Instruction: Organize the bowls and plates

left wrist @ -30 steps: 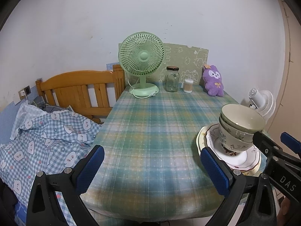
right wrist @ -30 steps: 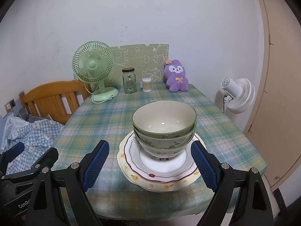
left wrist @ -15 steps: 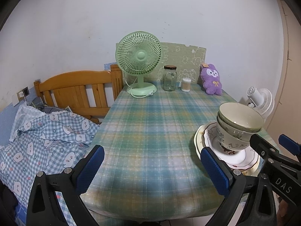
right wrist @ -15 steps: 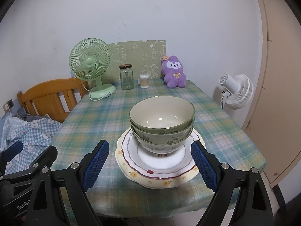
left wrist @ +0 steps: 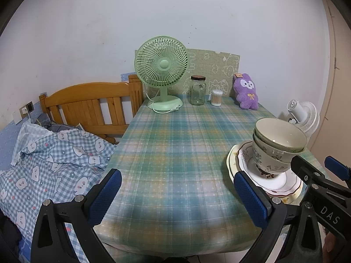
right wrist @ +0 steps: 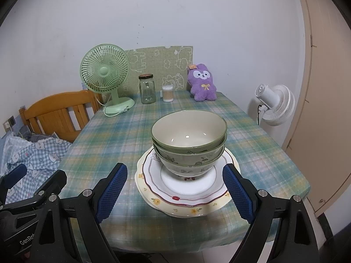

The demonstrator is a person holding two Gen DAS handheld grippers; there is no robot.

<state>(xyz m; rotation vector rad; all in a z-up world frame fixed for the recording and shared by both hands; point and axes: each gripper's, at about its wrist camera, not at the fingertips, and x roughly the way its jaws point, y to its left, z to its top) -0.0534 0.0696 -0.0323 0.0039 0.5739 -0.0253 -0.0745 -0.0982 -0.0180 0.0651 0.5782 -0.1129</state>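
Note:
Two nested green floral bowls point(right wrist: 189, 144) stand on two stacked plates point(right wrist: 186, 199), a white one with a red rim over a cream one with yellow flowers, near the front edge of the plaid table. My right gripper point(right wrist: 176, 194) is open and empty, its blue pads either side of the plates' near rim, just short of them. My left gripper point(left wrist: 179, 197) is open and empty over the table's front left; the bowls point(left wrist: 277, 146) and plates point(left wrist: 237, 160) lie to its right, behind its right finger.
At the back of the plaid table point(right wrist: 114, 140) stand a green desk fan point(right wrist: 105, 79), a glass jar point(right wrist: 147, 89), a cotton-swab tub point(right wrist: 167, 93) and a purple plush point(right wrist: 203, 82). A wooden bed frame point(left wrist: 92, 107) with checked bedding is left; a white fan point(right wrist: 276, 103) and door are right.
Both grippers have drawn back a little from the table; the scene looks slightly farther. The bowls and plates have not moved. Both stay open.

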